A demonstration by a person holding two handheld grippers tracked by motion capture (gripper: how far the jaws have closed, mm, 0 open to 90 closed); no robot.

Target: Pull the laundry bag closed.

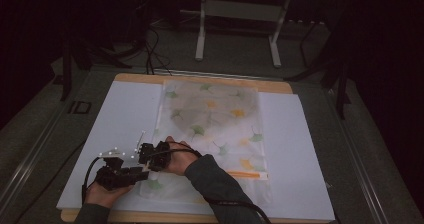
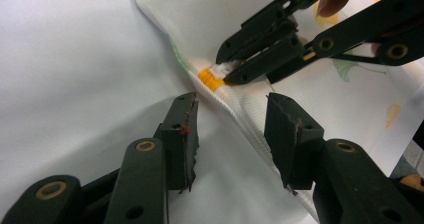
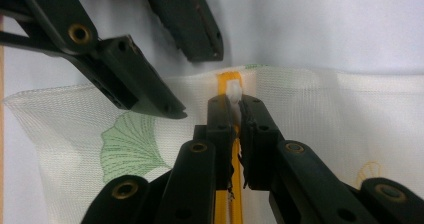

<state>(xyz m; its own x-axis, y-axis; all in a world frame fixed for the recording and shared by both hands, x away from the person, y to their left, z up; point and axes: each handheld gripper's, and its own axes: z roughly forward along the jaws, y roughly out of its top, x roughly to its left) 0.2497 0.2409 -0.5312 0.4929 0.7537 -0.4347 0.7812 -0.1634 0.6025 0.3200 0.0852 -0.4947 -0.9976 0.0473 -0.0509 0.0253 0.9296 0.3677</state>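
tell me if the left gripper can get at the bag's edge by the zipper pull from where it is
Probably yes: the left gripper is open astride the mesh bag edge, beside the right gripper shut on the zipper pull.

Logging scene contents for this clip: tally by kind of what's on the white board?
Mesh zip bag with ginkgo-leaf print: 1
White zipper pull on its orange zipper: 1
Hand-held grippers: 2, left hand-held gripper open astride the bag's edge, right hand-held gripper shut on the pull
Total: 4
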